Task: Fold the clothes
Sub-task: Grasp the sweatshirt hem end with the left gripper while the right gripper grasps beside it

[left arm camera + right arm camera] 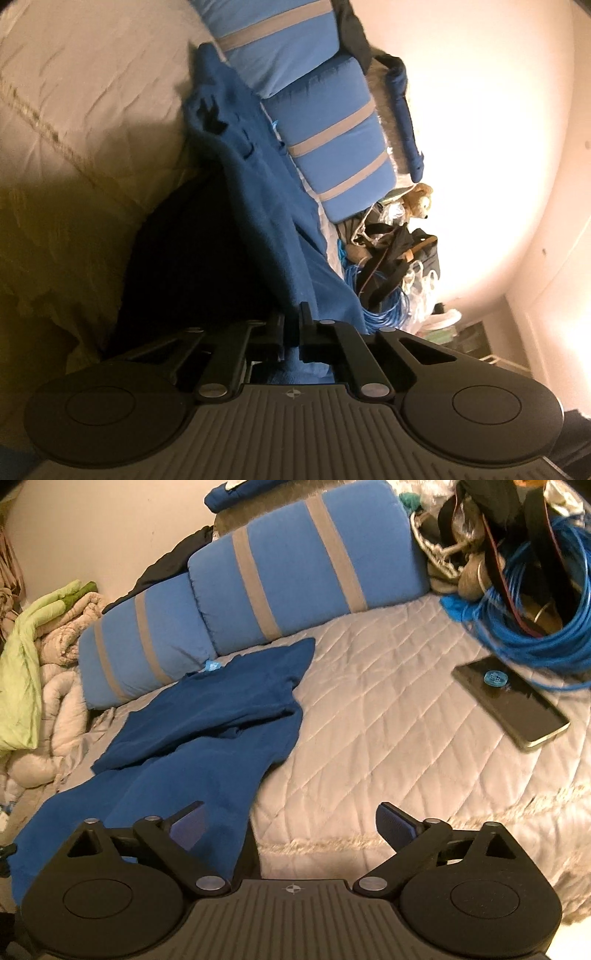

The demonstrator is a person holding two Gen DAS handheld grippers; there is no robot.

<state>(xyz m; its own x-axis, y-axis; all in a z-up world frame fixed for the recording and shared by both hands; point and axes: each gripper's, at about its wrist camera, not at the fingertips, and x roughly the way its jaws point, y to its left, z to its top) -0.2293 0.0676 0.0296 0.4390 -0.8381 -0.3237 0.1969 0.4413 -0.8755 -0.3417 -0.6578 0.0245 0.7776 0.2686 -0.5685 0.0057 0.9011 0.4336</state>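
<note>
A dark blue garment (207,716) lies crumpled on the quilted bed cover (388,716), stretching from the striped pillows toward the near left. In the left wrist view the same blue garment (266,192) runs up from my left gripper (292,332), which is shut on a fold of its cloth and rolled sideways. My right gripper (291,825) is open above the bed's near edge. Its left finger (188,825) hangs over the garment's near end and its right finger (395,825) over bare quilt.
Two blue pillows with grey stripes (288,576) lie behind the garment. A phone (513,701) rests on the quilt at the right, beside a coil of blue cable (532,627) and bags. Bundled beige and green bedding (40,638) sits at the left.
</note>
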